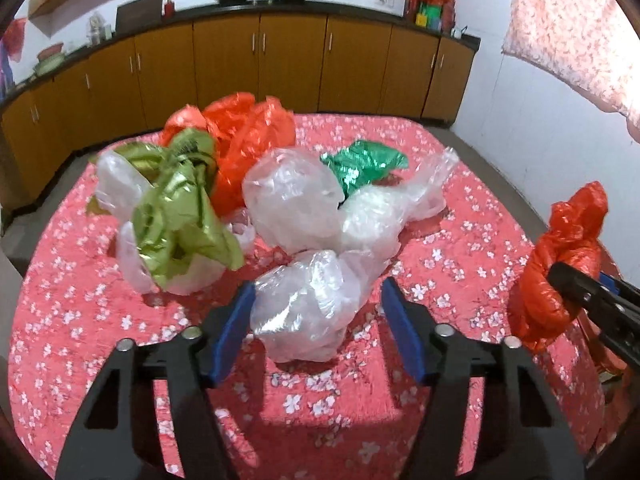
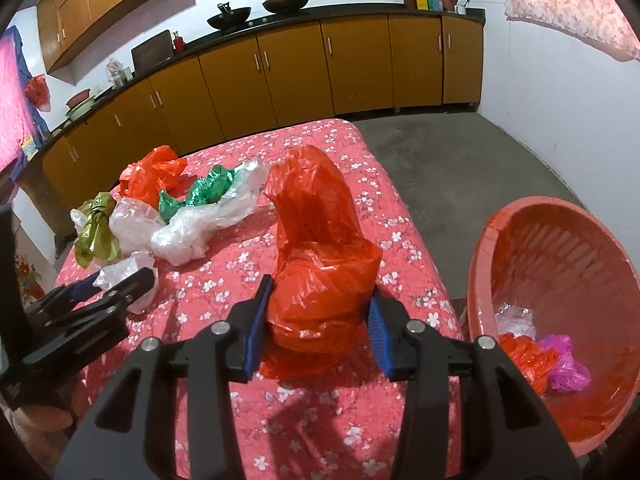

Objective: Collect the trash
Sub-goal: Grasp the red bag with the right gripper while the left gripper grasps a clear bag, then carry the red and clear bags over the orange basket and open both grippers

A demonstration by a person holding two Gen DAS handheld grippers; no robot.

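A: Right gripper (image 2: pixel 318 334)?
B: Clamped on the red plastic bag (image 2: pixel 320 264), lifted beside the red basket (image 2: pixel 560 264), likely to drop in.
A: Left gripper (image 1: pixel 318 328)?
B: Jaws apart, straddling a clear crumpled bag (image 1: pixel 308 304) on the floral cloth (image 1: pixel 460 264), not pinching yet.

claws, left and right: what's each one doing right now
Left claw: open around a clear bag, pads not plainly pressing it.
Right claw: shut on a red bag, beside the basket.
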